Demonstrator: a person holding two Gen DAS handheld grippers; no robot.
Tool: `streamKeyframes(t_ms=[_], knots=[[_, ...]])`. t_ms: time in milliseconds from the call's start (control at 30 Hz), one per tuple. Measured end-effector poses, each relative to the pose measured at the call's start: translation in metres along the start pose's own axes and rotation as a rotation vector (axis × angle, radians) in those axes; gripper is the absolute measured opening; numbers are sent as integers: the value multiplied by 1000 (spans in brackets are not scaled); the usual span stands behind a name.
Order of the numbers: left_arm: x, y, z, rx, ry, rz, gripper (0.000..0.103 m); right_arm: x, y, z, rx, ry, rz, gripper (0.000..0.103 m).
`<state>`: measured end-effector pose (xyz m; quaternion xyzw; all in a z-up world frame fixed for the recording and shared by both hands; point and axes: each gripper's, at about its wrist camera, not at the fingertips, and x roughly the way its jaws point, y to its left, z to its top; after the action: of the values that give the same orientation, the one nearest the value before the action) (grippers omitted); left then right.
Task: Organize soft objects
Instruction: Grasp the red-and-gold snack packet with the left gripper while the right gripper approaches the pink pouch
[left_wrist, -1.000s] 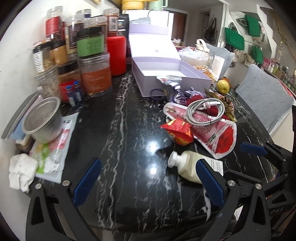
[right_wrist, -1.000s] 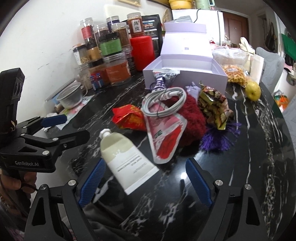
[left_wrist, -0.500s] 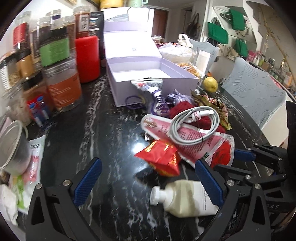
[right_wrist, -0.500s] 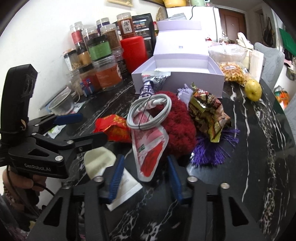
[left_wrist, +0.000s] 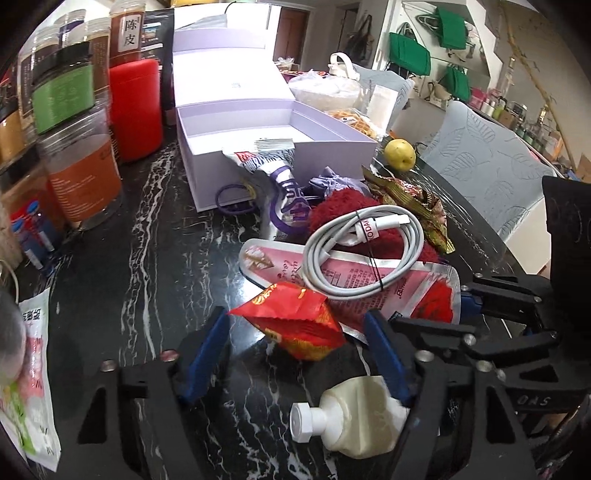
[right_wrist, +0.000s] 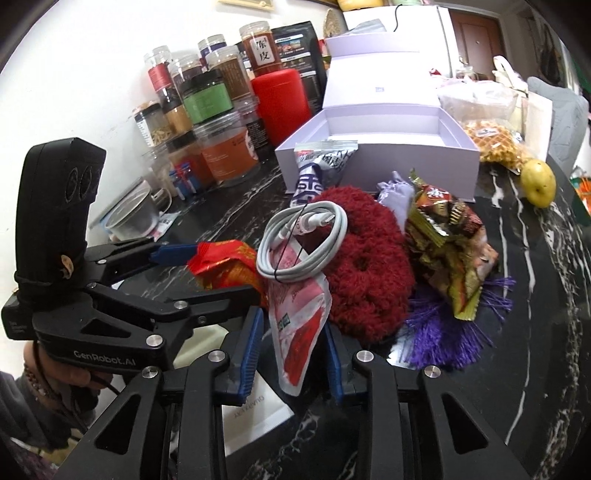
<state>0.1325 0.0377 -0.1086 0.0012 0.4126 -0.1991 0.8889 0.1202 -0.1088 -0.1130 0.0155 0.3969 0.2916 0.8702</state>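
Observation:
A pile of soft things lies on the black marble table before an open lilac box (left_wrist: 266, 136) (right_wrist: 384, 147). My left gripper (left_wrist: 299, 354) is partly closed around a red snack packet (left_wrist: 295, 325) (right_wrist: 225, 266); its pads stand beside the packet, not clearly touching. My right gripper (right_wrist: 293, 354) has narrowed around the lower end of a pink-red pouch (right_wrist: 299, 332) (left_wrist: 369, 277). A coiled white cable (left_wrist: 362, 247) (right_wrist: 303, 243) lies on the pouch and a dark red fluffy scrunchie (right_wrist: 369, 266). A cream tube (left_wrist: 354, 417) lies under my left gripper.
Jars (left_wrist: 77, 177) and a red canister (left_wrist: 136, 107) line the left wall. A purple tassel (right_wrist: 443, 332), green-gold wrappers (right_wrist: 447, 243), a purple-white packet (left_wrist: 273, 173), a purple hair tie (left_wrist: 236, 199) and a yellow fruit (left_wrist: 399, 153) surround the pile.
Both grippers have moved forward into the pile and narrowed: the left around the red snack packet, the right around the pink pouch's end. The cream tube now lies beneath the left gripper.

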Motion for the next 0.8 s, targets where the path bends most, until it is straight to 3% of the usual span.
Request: streamKeyframes(t_ms=[67, 167, 200, 567, 800], knots=[[3, 1, 0, 1, 6, -11, 58, 2, 0, 1, 6, -3, -7, 16], [4, 3, -1, -10, 0, -35, 37, 3, -6, 0, 35, -3, 18, 12], [3, 3, -2, -14, -3, -44, 35, 3, -6, -1, 43, -5, 26, 11], [-23, -2, -2, -14, -57, -31, 32, -26, -4, -8, 19, -36, -30, 10], [-13, -12, -3, 10, -42, -32, 32, -48, 1, -21, -20, -44, -87, 13]])
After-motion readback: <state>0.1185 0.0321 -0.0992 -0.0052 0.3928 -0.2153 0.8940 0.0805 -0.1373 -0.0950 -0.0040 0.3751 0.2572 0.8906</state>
